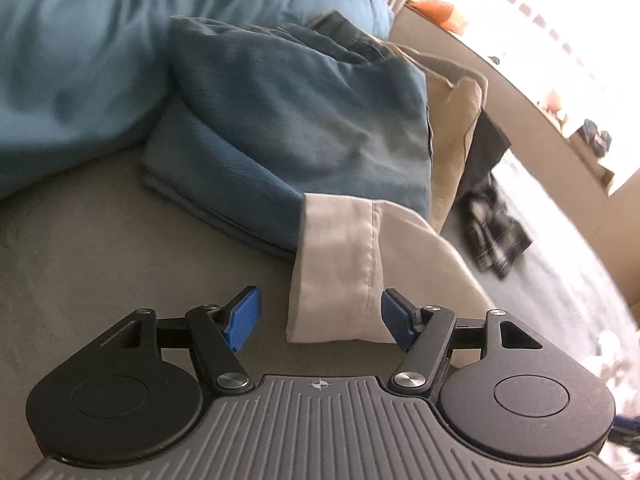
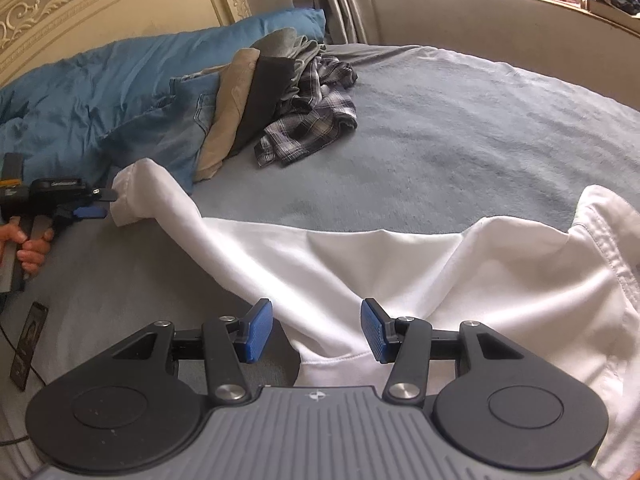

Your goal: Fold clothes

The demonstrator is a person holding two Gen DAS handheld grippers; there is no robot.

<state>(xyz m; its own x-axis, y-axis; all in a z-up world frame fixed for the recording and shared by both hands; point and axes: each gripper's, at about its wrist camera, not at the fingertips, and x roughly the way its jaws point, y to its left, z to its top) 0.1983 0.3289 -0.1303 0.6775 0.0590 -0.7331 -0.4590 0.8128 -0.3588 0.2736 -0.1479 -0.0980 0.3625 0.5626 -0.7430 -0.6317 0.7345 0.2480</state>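
White cotton: the shirt [image 2: 460, 276] lies spread on the grey-blue bed [image 2: 460, 120], its body at near right and one sleeve [image 2: 168, 196] running out to the left. I read my right gripper [image 2: 317, 330] as wide open, blue pads [image 2: 256, 330] on either side of a raised fold in the shirt, not closed on it. My left gripper [image 1: 320, 318] is also wide open; the sleeve cuff [image 1: 340, 272] sits between its pads [image 1: 242, 318], with the right pad just beside the cloth and the left pad apart from it. In the right wrist view the left gripper [image 2: 94, 204] appears at far left, at the cuff end, with a hand [image 2: 30, 246] on its handle. Beyond the cuff, folded jeans [image 1: 280, 120] lean on a blue pillow [image 1: 80, 40], with tan [image 2: 232, 108] and dark [image 2: 264, 96] pieces beside them and a plaid garment [image 2: 312, 120] crumpled to the right. A phone [image 2: 28, 344] lies at near left.
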